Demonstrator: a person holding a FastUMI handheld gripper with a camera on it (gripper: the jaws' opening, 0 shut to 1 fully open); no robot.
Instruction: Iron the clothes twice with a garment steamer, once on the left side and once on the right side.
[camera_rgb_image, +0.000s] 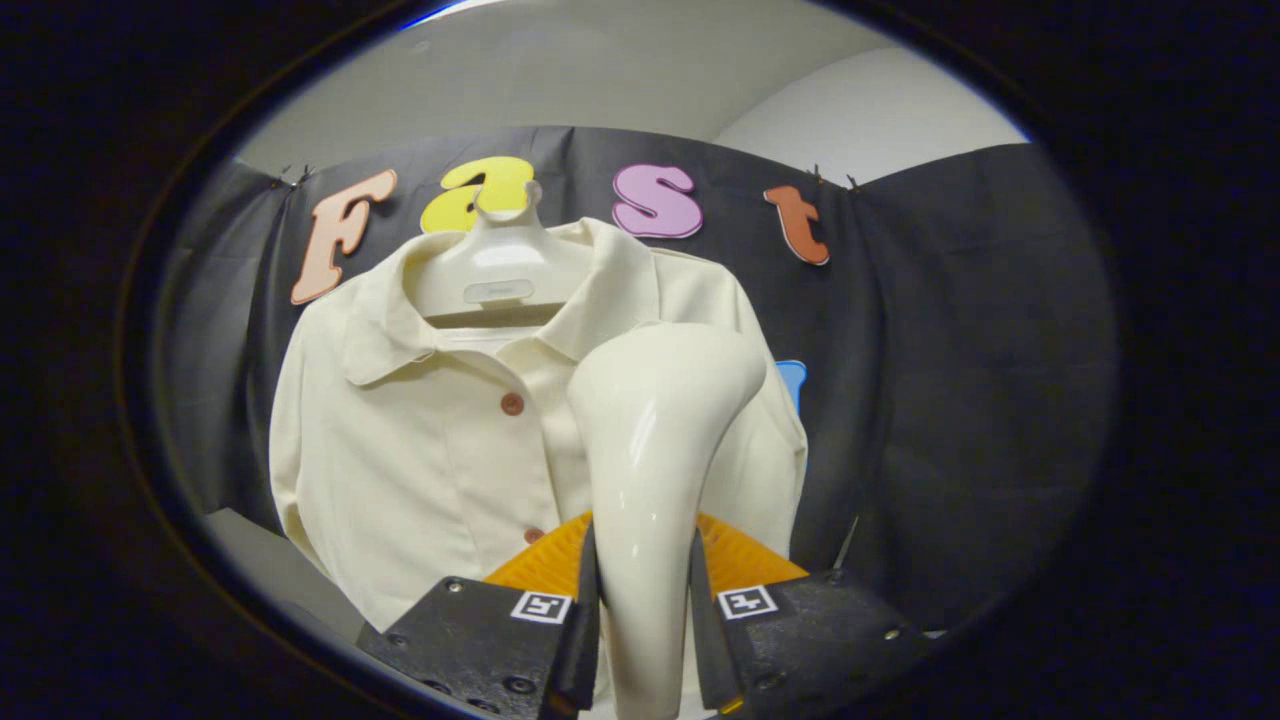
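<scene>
**Q:** Any brand or writing readable on the gear?

**A:** Not really from where I'm driving. The hanger (497, 270) has a small raised plate on its front, but whatever's printed there is too faint for me to read. The two square coded markers (541, 606) on top of the gripper's finger blocks are just patterns, no text. The garment steamer (650, 450) itself is plain glossy cream, with no logo I can see on the side facing me.

**Q:** Ok, so where's the steamer relative to the jaws?

**A:** Right between them. The gripper (642, 615) is clamped on the steamer's handle, both fingers pressing its sides, jaws only as far apart as the handle is thick. From there the steamer rises straight ahead of the fingers and widens into its head, which sits in front of the shirt (430, 450).

**Q:** And the shirt?

**A:** Cream, collared, hung on that white hanger, buttoned with reddish-brown buttons (512, 404). Taking the steamer as my landmark: the button line runs just left of it, the hanger is up and to the left beyond the head, and the head covers the shirt's chest on the right of the buttons. I can't tell if the head actually touches the fabric.
</scene>
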